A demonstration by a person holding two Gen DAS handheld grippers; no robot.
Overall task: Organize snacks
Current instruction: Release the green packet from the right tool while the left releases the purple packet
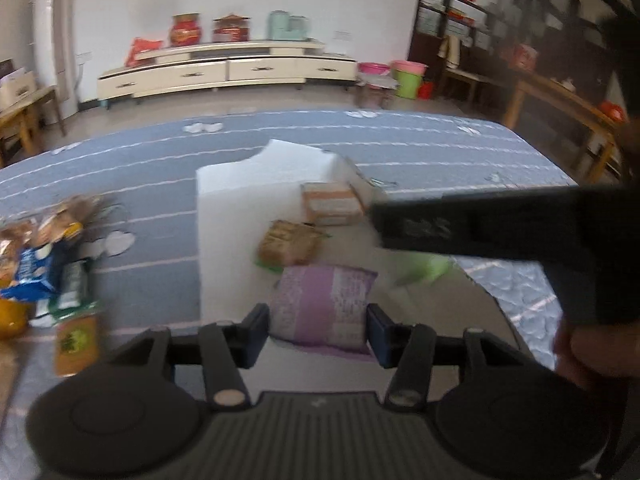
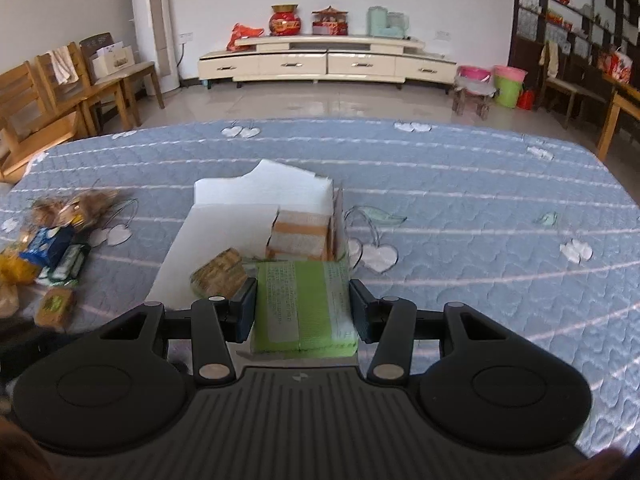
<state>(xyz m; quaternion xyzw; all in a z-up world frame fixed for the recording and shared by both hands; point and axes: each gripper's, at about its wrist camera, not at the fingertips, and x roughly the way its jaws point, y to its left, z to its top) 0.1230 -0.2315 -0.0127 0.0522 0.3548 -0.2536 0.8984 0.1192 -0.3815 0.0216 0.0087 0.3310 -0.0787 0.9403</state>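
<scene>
The white box (image 2: 224, 220) at frame centre already holds several packets. The left gripper (image 1: 318, 334) straddles a purple packet (image 1: 324, 304), the right gripper (image 2: 302, 308) a green packet (image 2: 304, 304), jaws spread slightly clear. A pile of snacks (image 2: 52, 256) at left remains unsorted.

A table under a blue quilted cover (image 2: 460, 184) with white stripes and heart patterns carries a white foam box (image 2: 224, 216) near its middle. At the left edge a loose pile of snack packets (image 2: 52, 248) lies directly on the cover.
</scene>
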